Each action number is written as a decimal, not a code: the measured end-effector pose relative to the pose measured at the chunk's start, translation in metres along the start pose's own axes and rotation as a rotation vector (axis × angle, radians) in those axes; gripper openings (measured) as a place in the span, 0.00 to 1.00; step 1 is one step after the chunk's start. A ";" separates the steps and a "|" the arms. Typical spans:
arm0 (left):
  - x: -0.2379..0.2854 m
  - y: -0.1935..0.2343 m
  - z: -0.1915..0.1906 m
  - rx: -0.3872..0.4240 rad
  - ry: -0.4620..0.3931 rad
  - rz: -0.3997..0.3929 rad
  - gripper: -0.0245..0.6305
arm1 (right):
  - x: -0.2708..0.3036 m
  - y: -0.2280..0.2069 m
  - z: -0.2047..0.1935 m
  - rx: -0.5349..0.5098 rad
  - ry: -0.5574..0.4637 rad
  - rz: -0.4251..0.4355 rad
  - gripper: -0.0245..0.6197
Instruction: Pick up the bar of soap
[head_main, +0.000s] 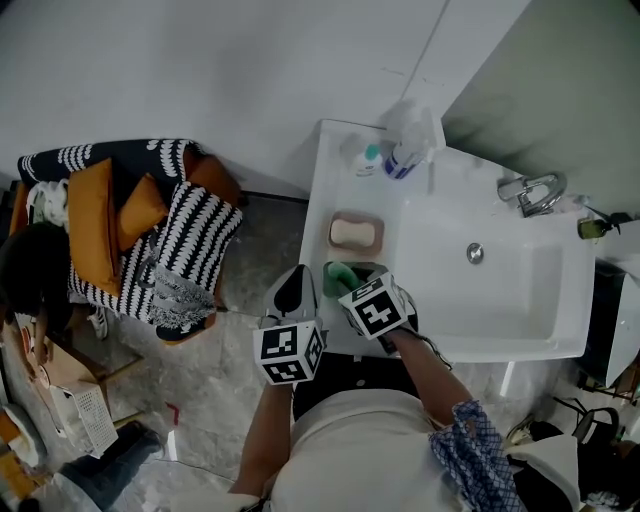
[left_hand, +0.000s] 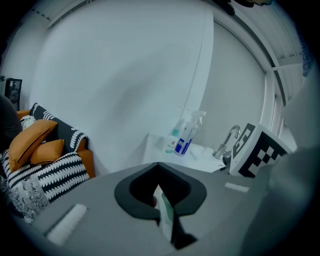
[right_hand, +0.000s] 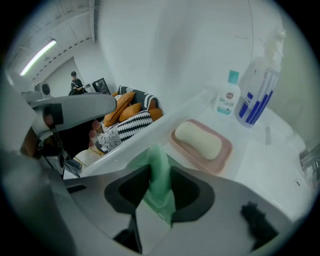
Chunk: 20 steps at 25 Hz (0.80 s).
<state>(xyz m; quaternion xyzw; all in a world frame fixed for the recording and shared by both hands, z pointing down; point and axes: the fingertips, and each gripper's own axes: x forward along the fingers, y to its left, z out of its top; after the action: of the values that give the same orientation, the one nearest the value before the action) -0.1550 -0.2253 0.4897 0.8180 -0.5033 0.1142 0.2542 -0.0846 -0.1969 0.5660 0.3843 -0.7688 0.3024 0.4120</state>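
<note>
A: Where's the soap?
B: The green bar of soap (right_hand: 160, 182) stands on edge between the right gripper's (head_main: 352, 284) fingers, which are grasping it, over the sink's (head_main: 520, 345) left ledge.
A: Any other bar?
B: A cream bar (head_main: 354, 232) lies in a pink dish (right_hand: 226, 152) at 12 o'clock from the green bar. A small bottle (head_main: 367, 158) and a spray bottle (head_main: 410, 140) stand beyond.
A: And the left gripper (left_hand: 166, 216)?
B: At 8 o'clock from the right gripper, fingers clenched on nothing.
</note>
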 end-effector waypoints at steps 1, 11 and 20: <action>0.000 -0.001 0.000 0.007 0.000 -0.002 0.05 | 0.000 0.002 0.000 -0.031 0.007 0.000 0.26; -0.004 0.001 0.006 0.021 -0.022 0.003 0.05 | 0.003 0.016 0.000 -0.257 0.108 -0.028 0.25; -0.003 -0.001 0.001 0.030 -0.009 -0.005 0.05 | 0.011 0.015 0.001 -0.306 0.169 0.017 0.25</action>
<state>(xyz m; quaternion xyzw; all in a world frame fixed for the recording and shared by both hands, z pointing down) -0.1557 -0.2230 0.4873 0.8235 -0.5005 0.1171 0.2400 -0.1011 -0.1934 0.5727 0.2837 -0.7717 0.2165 0.5264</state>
